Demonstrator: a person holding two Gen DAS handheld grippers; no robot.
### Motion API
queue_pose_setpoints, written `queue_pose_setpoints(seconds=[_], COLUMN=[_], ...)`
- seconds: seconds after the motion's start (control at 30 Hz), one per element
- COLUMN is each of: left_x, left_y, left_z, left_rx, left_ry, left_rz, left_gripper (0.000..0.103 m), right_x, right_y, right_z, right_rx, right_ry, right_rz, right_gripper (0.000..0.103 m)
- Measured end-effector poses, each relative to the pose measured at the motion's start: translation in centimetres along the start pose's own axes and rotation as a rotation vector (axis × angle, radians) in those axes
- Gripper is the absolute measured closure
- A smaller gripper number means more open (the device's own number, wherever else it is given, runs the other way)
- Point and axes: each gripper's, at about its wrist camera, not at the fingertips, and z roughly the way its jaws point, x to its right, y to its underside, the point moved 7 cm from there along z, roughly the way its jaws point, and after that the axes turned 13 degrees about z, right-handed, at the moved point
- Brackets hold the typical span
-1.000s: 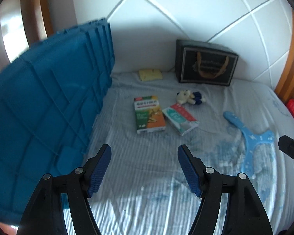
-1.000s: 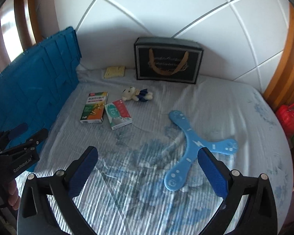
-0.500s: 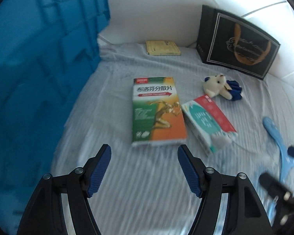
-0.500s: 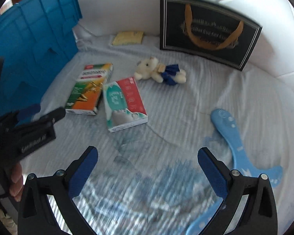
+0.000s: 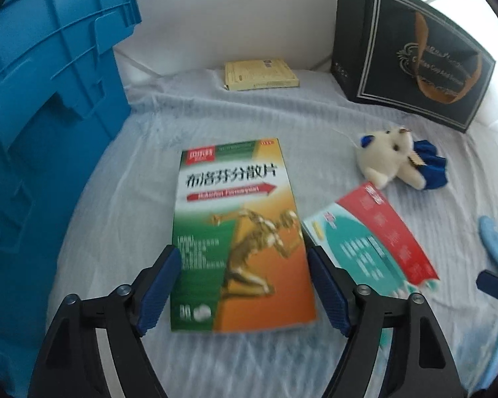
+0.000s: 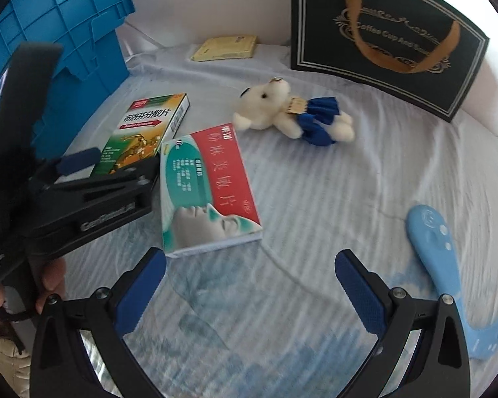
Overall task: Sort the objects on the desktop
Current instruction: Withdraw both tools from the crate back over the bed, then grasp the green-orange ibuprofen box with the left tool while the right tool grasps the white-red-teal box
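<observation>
Green-orange medicine box (image 5: 240,235): frame centre, flat on the cloth, print blurred | your left claw (image 5: 242,290): wide, pads flanking the box's near end, contact unclear | red-teal box (image 6: 207,185): beside it | your right claw (image 6: 249,293): wide, empty, hovering low | boomerang (image 6: 438,248): partly cut off, lower right.

Your left gripper (image 5: 242,288) is low and pitched forward, jaws spread wide, blue pads (image 5: 159,290) clear of contact. Your right gripper (image 6: 249,293) sits alongside it, jaws spread wide, nothing between them. Your bare fingers (image 6: 51,273) wrap the left handle.
</observation>
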Motion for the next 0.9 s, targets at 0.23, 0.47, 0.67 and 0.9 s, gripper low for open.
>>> queue_pose_setpoints(seconds=[0.23, 0.47, 0.67, 0.9], left_x=[-1.8, -3.2, -3.5, -3.9], left_y=[1.0, 2.6, 2.1, 1.9], left_z=[-0.8, -1.5, -0.5, 0.0], left_rx=[0.025, 0.025, 0.019, 0.034], left_ry=[0.021, 0.009, -0.014, -0.04], left_rz=[-0.01, -0.04, -0.034, -0.022], left_gripper=[0.025, 0.023, 0.016, 0.016], right_x=[-1.6, -3.0, -3.4, -3.8], right_y=[-0.8, -1.2, -1.6, -2.0], right_z=[1.9, 4.1, 4.2, 5.1], right_rx=[-0.007, -0.003, 0.015, 0.023], right_ry=[-0.013, 0.008, 0.001, 0.026], right_rz=[-0.031, -0.068, -0.079, -0.094], right_gripper=[0.0, 0.0, 0.0, 0.0])
